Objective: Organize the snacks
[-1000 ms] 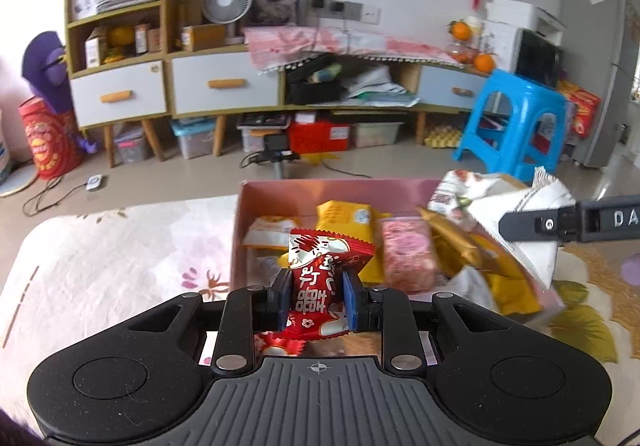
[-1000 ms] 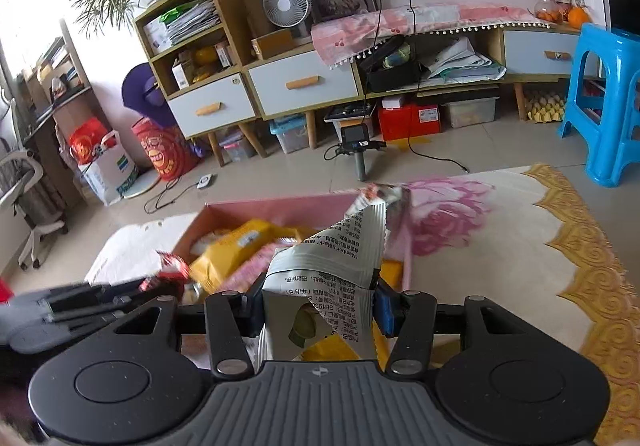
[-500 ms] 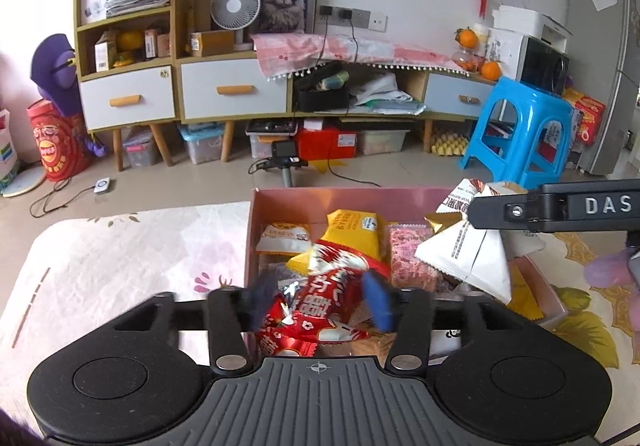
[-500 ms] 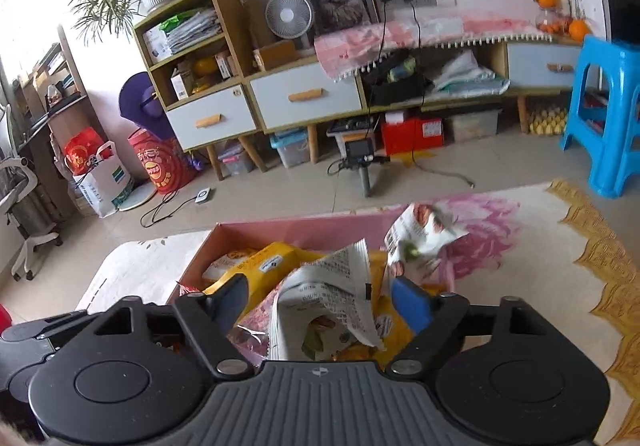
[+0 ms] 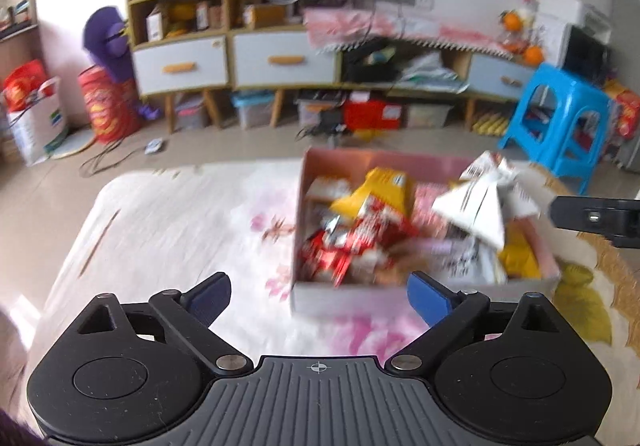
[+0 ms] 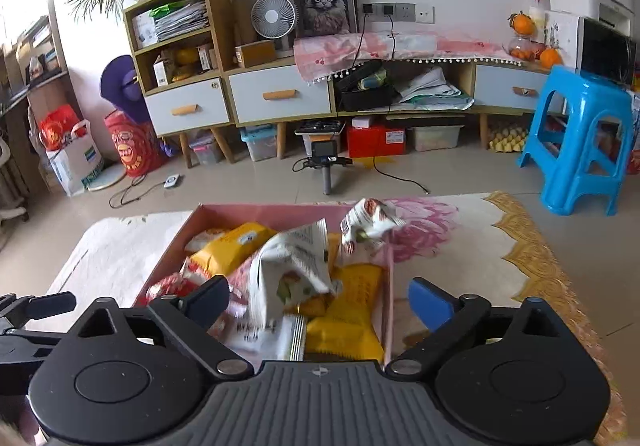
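A pink box (image 5: 400,160) (image 6: 280,212) on the flowered cloth holds several snack packs. A red pack (image 5: 360,234) lies in its near left part, next to a yellow pack (image 5: 384,186) (image 6: 232,248). A white printed pack (image 5: 480,206) (image 6: 296,266) lies on top at the right; another small white pack (image 6: 370,222) rests on the box's far right rim. My left gripper (image 5: 318,298) is open and empty, in front of the box. My right gripper (image 6: 318,300) is open and empty above the box's near right part. Its arm shows in the left wrist view (image 5: 596,220).
The table with the flowered cloth (image 5: 180,226) (image 6: 460,246) stretches to the left and right of the box. Beyond it are the floor, a low cabinet (image 6: 280,94) and a blue stool (image 6: 580,138).
My left gripper opened and let the red pack drop into the box, then drew back. My right gripper opened and let the white pack fall onto the pile.
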{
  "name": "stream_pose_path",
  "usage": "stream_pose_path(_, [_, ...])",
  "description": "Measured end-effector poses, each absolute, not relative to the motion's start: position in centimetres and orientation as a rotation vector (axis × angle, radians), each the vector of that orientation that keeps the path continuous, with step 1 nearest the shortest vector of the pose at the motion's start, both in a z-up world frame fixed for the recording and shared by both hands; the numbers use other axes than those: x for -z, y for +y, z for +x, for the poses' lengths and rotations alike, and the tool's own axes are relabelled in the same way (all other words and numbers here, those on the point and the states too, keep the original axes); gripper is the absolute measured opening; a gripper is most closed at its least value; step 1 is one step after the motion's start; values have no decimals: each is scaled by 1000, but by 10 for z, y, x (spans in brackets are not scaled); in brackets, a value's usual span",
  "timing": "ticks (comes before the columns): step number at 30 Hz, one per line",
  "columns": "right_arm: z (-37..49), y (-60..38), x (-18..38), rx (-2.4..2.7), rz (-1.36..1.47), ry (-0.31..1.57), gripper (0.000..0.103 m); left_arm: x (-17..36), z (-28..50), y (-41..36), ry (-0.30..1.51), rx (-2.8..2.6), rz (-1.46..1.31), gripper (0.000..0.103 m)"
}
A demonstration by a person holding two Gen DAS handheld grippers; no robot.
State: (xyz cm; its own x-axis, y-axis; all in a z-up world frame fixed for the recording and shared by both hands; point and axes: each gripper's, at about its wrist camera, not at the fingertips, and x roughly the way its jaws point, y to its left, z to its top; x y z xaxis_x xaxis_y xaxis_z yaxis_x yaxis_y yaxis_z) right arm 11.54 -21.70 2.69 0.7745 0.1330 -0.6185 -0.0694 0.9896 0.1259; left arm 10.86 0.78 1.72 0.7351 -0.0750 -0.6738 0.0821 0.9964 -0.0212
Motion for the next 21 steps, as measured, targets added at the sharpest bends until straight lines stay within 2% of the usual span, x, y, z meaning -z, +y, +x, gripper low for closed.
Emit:
stream_pose_path(7, [76,-201,-28,-45,24,732,92,-22,64,10,804,4,-7,102])
stream_pose_path(21, [31,-187,-27,-30,-9,726,95,-35,31,9,795,-41,2,103])
